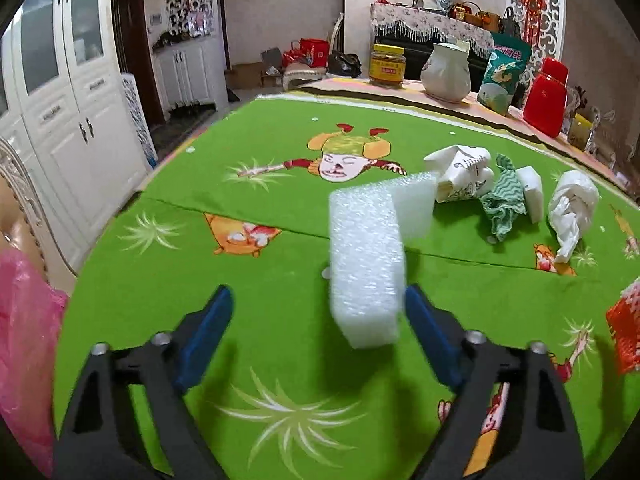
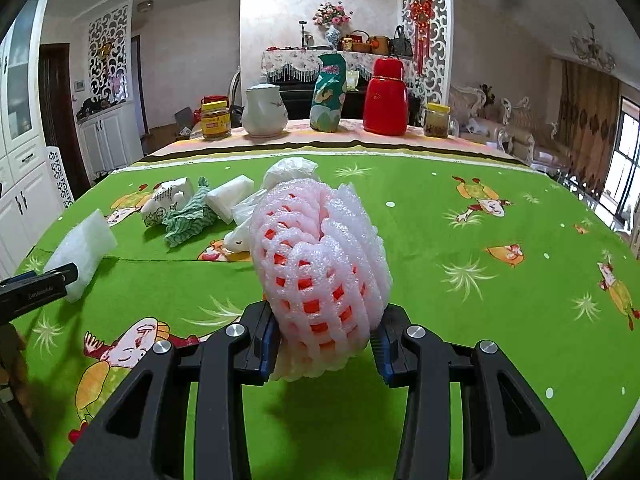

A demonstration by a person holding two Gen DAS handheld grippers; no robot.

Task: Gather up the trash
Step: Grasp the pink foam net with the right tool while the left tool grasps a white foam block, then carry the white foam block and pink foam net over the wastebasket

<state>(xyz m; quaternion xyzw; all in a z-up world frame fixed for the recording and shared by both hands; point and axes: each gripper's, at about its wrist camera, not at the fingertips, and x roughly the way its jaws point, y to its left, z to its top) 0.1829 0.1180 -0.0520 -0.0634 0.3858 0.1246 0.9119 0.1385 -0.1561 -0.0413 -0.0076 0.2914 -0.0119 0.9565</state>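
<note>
Black gripper arms with blue pads fill the bottom of each wrist view. On the left gripper [image 1: 320, 316] the fingers stand spread over the green cartoon tablecloth [image 1: 256, 184]; a white foam block [image 1: 366, 264] sits between them, close against the right-hand pad, with a wide gap to the other pad. Whether that pad actually presses the block I cannot tell, and the block is blurred. At the left edge of this view hangs a pink plastic bag [image 1: 24, 340].

The right gripper [image 2: 324, 344] pinches a white foam fruit net [image 2: 320, 264] with orange showing through its mesh, held above the cloth.

Beyond, more trash lies in a loose cluster on the cloth: a crumpled printed paper [image 1: 464, 174], a green patterned rag [image 1: 502, 204], a small white foam piece [image 1: 532, 192] and a scrunched white plastic bag [image 1: 570, 208]. These touch or overlap one another.

Along the far edge of the table stand a yellow-lidded jar [image 2: 215, 119], a white jug [image 2: 264, 110], a green snack bag [image 2: 329, 94], a red flask [image 2: 387, 98] and a second jar [image 2: 437, 120].
</note>
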